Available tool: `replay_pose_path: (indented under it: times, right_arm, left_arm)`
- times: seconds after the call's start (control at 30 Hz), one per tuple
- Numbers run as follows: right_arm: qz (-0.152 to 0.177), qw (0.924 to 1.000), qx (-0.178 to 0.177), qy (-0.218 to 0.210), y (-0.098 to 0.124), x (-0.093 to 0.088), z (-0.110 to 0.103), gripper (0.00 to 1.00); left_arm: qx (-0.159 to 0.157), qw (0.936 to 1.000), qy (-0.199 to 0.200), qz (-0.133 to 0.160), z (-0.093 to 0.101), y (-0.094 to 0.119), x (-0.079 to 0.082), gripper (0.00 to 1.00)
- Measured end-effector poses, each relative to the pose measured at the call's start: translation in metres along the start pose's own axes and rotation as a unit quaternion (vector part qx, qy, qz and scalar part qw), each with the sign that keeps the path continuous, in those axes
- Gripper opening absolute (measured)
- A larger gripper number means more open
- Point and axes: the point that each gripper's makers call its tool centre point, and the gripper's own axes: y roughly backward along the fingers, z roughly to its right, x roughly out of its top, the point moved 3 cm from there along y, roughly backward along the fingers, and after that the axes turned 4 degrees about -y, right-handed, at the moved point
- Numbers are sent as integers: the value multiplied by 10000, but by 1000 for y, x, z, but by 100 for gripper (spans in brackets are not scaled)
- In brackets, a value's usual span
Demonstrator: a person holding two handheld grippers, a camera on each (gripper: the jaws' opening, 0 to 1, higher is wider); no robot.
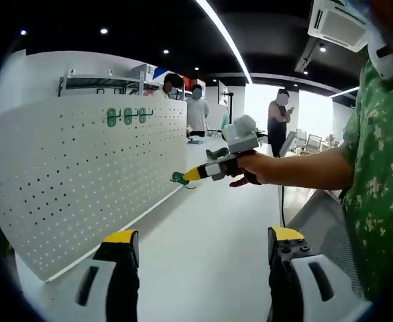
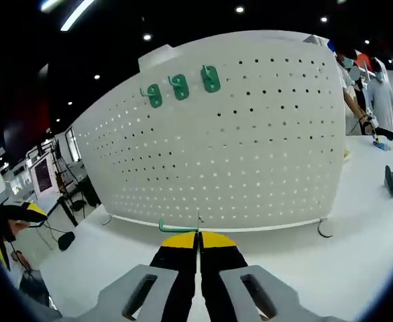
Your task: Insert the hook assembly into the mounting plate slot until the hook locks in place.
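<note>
Three green plastic hooks (image 2: pixel 179 87) are hanging in a row near the top of the white perforated pegboard panel (image 2: pixel 263 147), which is standing upright on the white tabletop (image 2: pixel 357 268). In the right gripper view, the right gripper (image 2: pixel 198 243) is pressing its yellow-tipped jaws together, and a fourth green hook (image 2: pixel 173 229) is sticking out sideways from between them, pinched at the tips, in front of the panel's lower edge. In the left gripper view, that same gripper (image 1: pixel 191 175) is reaching in from the right, carried by a person's hand (image 1: pixel 250 168) on an arm in a green floral sleeve (image 1: pixel 381 168), with the small green hook (image 1: pixel 178 178) at its tip sitting close to the face of the panel (image 1: pixel 82 181), well below the three mounted hooks (image 1: pixel 127 117). The left gripper (image 1: pixel 203 245) is hovering above the table (image 1: pixel 210 248) with its jaws spread wide and nothing between them. Several people are standing in the background beyond the panel.
</note>
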Motion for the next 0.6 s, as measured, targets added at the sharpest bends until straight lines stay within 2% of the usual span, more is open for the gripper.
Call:
replay_pose_path:
  times: [0.6]
  right_arm:
    - [760, 9955, 544, 134, 47, 52, -55, 0]
  left_arm:
    - [48, 9989, -226, 400, -1, 15, 37, 80]
